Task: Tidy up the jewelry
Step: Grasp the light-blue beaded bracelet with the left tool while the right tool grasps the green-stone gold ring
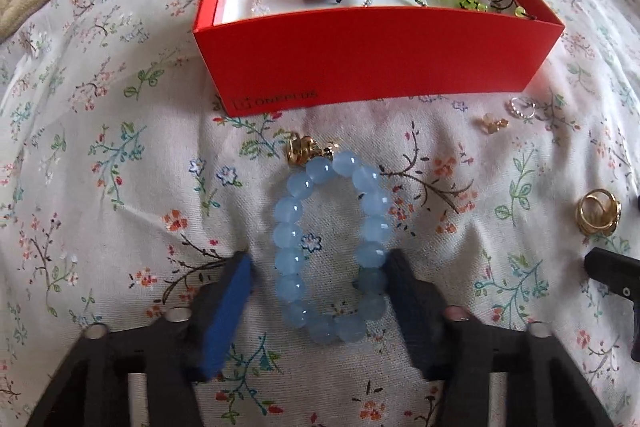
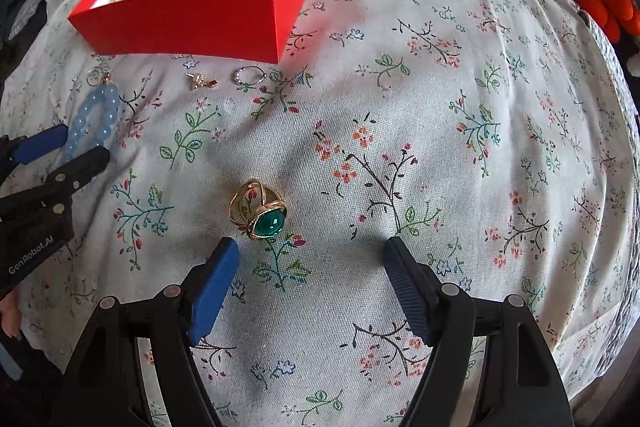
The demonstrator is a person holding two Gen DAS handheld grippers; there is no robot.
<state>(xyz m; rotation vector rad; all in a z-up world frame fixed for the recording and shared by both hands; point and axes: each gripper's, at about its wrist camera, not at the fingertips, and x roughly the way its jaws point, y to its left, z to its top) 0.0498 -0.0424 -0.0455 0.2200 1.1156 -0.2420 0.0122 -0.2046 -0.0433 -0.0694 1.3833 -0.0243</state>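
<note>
Between my left gripper's (image 1: 318, 283) wide-open, empty jaws lies the blue bead bracelet (image 1: 331, 247) on the floral cloth (image 1: 120, 187), just before the red box (image 1: 360, 67). I judge it light, floppy, its beads slick; I'd pinch across one strand. My right gripper (image 2: 310, 267) hangs open near the green-stone ring (image 2: 260, 213).

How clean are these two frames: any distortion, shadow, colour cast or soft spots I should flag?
Left wrist view: strong fisheye bowing of the red box; blue bead bracelet sharp between the left gripper's open fingers, printing on the box front slightly soft. Right wrist view: same barrel curvature and dark corners; the right gripper shadows the cloth near the green-stone ring; a pinkish cast on the floral sheet beside the box.
</note>
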